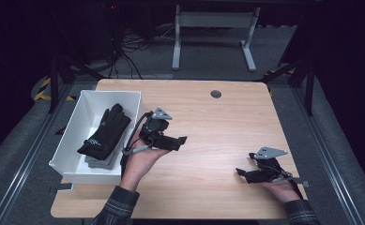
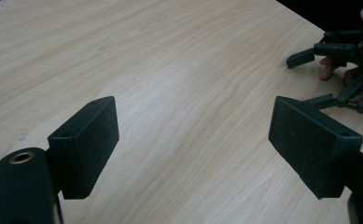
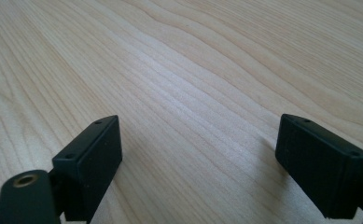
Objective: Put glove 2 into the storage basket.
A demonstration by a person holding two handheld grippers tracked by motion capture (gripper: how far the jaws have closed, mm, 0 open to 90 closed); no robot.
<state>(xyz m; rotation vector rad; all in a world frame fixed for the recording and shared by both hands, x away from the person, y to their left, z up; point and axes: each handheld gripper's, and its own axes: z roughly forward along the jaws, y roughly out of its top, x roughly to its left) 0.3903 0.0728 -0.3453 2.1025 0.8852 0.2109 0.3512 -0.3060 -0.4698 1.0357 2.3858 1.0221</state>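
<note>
beside white box [image 1: 74,123], black knit gloves [image 1: 104,132], woodgrain table [image 1: 217,126]

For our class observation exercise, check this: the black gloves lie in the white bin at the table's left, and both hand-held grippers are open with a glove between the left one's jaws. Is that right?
Not quite. The left hand-held gripper holds nothing; the left gripper view shows bare table between its jaws. The rest stands: gloves in the bin, right hand-held gripper open too.
</note>
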